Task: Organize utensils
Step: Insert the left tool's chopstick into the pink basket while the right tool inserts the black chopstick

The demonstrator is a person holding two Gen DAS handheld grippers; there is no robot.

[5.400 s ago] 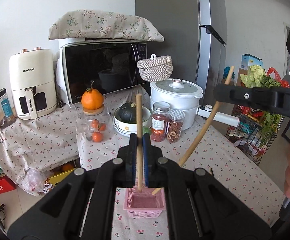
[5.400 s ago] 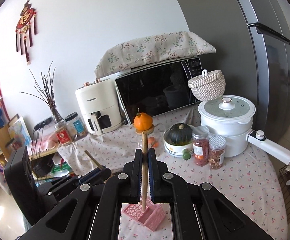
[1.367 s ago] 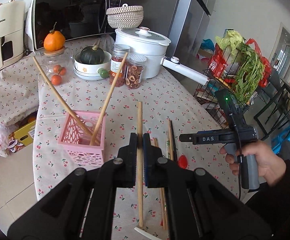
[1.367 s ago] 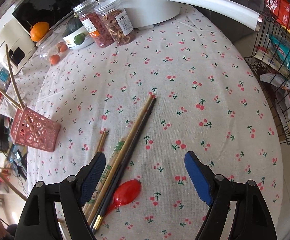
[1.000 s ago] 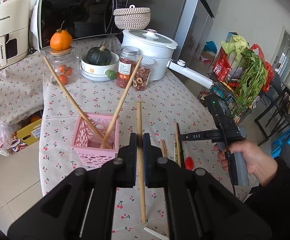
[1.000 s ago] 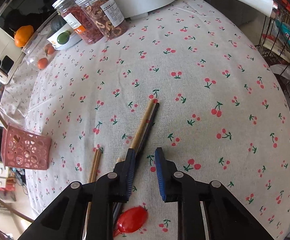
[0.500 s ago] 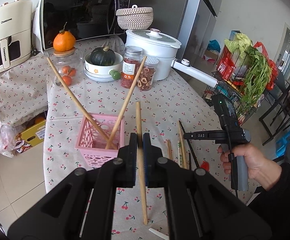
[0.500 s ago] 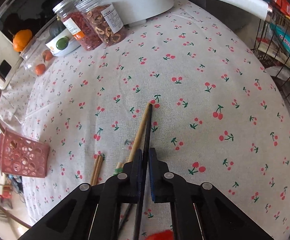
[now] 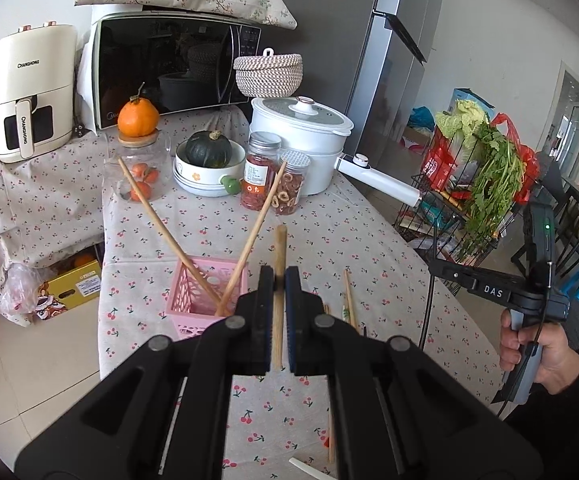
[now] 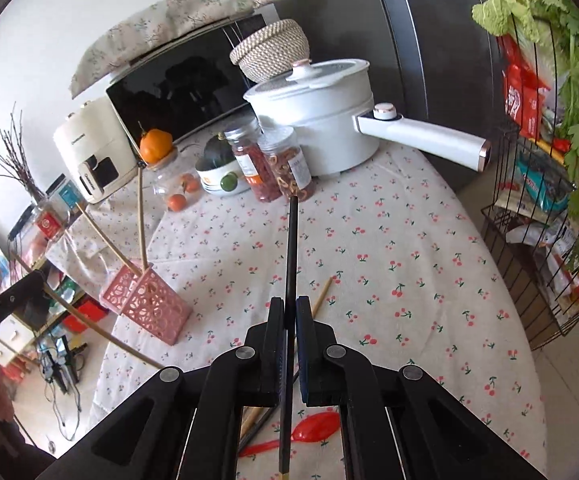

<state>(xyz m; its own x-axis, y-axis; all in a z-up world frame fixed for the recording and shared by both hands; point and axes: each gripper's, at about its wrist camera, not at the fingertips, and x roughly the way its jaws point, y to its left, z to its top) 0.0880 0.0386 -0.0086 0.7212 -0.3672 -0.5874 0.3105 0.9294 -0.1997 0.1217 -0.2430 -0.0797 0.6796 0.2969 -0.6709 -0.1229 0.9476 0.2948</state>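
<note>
The left gripper [image 9: 276, 300] is clamped on a light wooden chopstick [image 9: 279, 264]; the right gripper [image 10: 289, 312] pinches a slim, likely slippery black chopstick [image 10: 291, 248] mid-shaft, above the bench's [image 10: 409, 248] centre, near the pink perforated plastic basket [image 10: 149, 300].

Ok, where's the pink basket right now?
The pink basket stands on the cherry-print tablecloth, just left of the left gripper in its view, with two wooden chopsticks leaning out of it.
</note>
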